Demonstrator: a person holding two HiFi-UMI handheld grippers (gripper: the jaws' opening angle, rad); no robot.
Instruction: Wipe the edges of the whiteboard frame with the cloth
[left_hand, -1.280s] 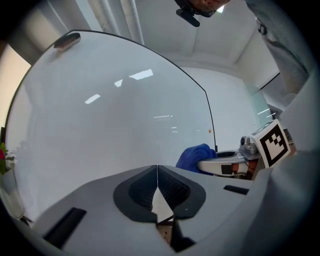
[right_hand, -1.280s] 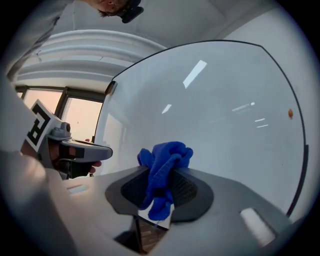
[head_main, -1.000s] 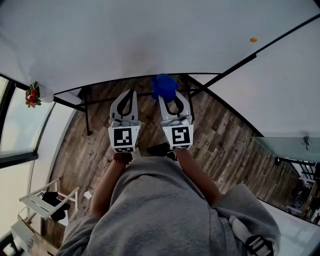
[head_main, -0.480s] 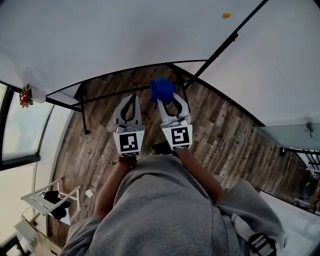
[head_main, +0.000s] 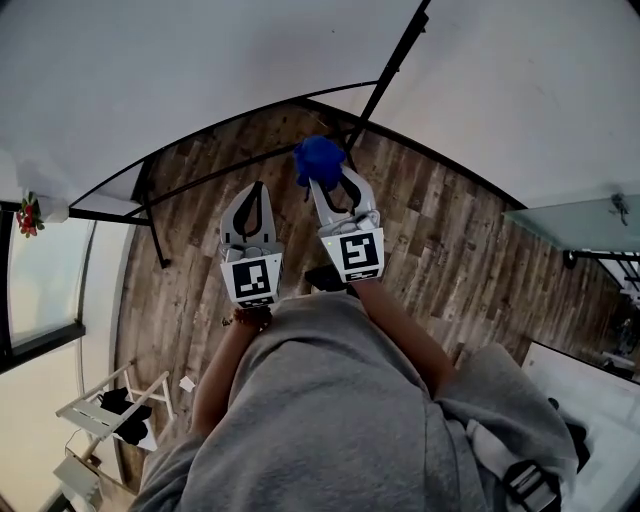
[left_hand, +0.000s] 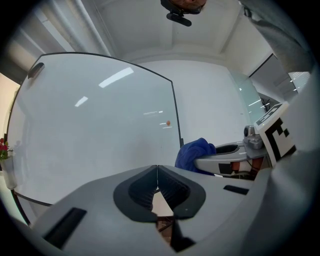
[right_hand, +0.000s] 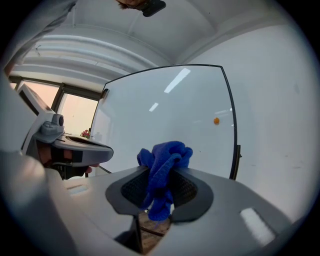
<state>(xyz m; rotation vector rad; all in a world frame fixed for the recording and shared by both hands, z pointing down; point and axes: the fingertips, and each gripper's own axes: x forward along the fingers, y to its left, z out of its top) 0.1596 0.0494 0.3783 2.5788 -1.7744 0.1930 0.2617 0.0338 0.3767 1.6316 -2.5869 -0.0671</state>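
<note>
A large whiteboard (head_main: 180, 70) with a thin black frame (head_main: 395, 60) stands ahead of me; its lower corner lies just beyond the grippers. My right gripper (head_main: 322, 172) is shut on a bunched blue cloth (head_main: 319, 157), which pokes out of its jaws (right_hand: 165, 172) a little short of the frame's vertical right edge (right_hand: 233, 135). My left gripper (head_main: 251, 192) hangs beside it, shut with nothing between its jaws (left_hand: 157, 172). The cloth (left_hand: 194, 152) also shows at the right in the left gripper view, near the frame edge (left_hand: 176, 115).
A small orange magnet (right_hand: 216, 120) sits on the board near its right edge. The black stand legs (head_main: 150, 215) rest on a wood plank floor (head_main: 440, 250). Red flowers (head_main: 24, 216) hang at the board's left side. A white chair (head_main: 105, 410) stands lower left.
The head view has shifted so the board's lower right corner and vertical frame edge sit further up and left. Both grippers stay side by side, the cloth still held.
</note>
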